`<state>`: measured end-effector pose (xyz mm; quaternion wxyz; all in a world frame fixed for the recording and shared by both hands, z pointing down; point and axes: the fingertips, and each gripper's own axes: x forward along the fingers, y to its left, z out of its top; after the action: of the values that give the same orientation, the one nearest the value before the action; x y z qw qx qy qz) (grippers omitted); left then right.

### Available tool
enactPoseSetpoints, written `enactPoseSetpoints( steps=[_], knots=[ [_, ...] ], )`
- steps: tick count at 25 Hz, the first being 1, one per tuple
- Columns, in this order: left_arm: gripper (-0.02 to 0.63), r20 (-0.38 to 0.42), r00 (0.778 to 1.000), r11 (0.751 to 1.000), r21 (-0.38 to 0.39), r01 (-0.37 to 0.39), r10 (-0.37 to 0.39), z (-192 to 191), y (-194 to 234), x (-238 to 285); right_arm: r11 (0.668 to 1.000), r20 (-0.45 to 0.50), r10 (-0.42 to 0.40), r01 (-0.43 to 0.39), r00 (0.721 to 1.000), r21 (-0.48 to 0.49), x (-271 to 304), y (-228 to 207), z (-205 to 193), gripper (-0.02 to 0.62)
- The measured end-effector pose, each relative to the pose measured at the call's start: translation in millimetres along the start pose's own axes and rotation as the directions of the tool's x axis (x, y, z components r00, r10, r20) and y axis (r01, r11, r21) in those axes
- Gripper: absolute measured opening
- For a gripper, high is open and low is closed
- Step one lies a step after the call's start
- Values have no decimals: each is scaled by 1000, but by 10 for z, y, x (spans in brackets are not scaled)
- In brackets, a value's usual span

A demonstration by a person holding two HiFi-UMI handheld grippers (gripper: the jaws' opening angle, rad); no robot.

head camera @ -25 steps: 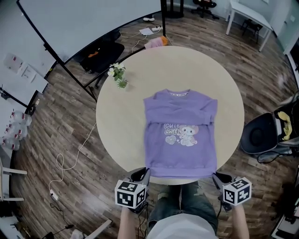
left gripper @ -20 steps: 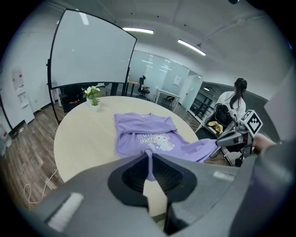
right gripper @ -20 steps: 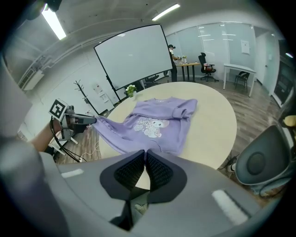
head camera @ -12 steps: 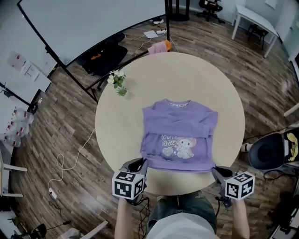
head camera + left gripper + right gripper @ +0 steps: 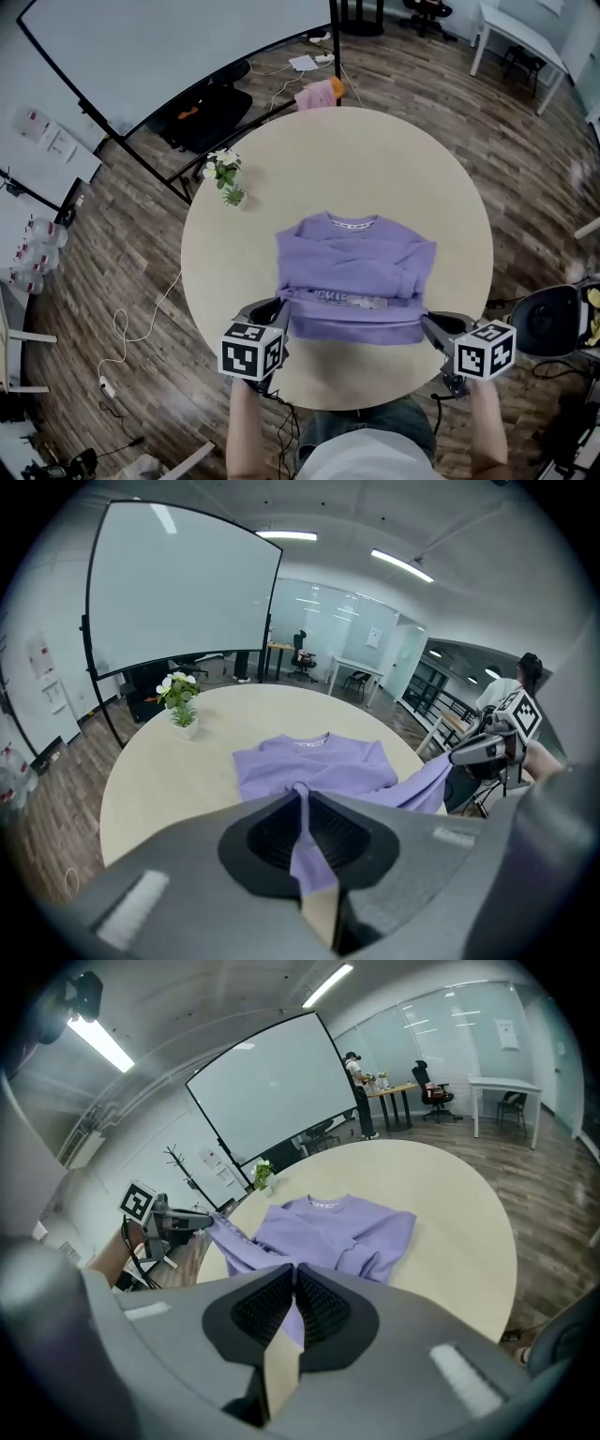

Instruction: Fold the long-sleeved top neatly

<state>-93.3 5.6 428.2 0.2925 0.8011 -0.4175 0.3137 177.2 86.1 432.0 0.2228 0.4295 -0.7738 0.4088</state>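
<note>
The purple long-sleeved top [image 5: 356, 258] lies on the round beige table [image 5: 375, 150], collar at the far side and sleeves folded across the chest. Its lower hem is lifted off the table and stretched between my two grippers. My left gripper [image 5: 277, 311] is shut on the hem's left corner, and a strip of purple cloth runs between its jaws [image 5: 302, 797]. My right gripper [image 5: 427, 324] is shut on the right corner, with cloth likewise pinched between its jaws [image 5: 293, 1277]. The printed front is mostly hidden under the raised hem.
A small potted plant [image 5: 225, 175] stands on the table's far left. A black chair [image 5: 551, 324] is beside the table's right edge. A whiteboard [image 5: 169, 47] on a black stand, cables and a pink object [image 5: 317, 92] are on the floor beyond.
Both grippers have moved away from the person and over the table, carrying the hem up toward the collar. The lower half of the top now doubles over, covering the print.
</note>
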Motion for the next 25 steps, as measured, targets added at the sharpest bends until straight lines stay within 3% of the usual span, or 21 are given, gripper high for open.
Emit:
enactPoseSetpoints(
  steps=[16,25],
  knots=[
    [38,-46,998,999,-9,-31,31,846,433,877,987,-13,81,-78,997,144,548,-692,850,41],
    [41,-107,994,994,-100,-35,25,943,688,1487,973,-34,64,-55,997,224,1025,-1092,1039,41]
  ],
)
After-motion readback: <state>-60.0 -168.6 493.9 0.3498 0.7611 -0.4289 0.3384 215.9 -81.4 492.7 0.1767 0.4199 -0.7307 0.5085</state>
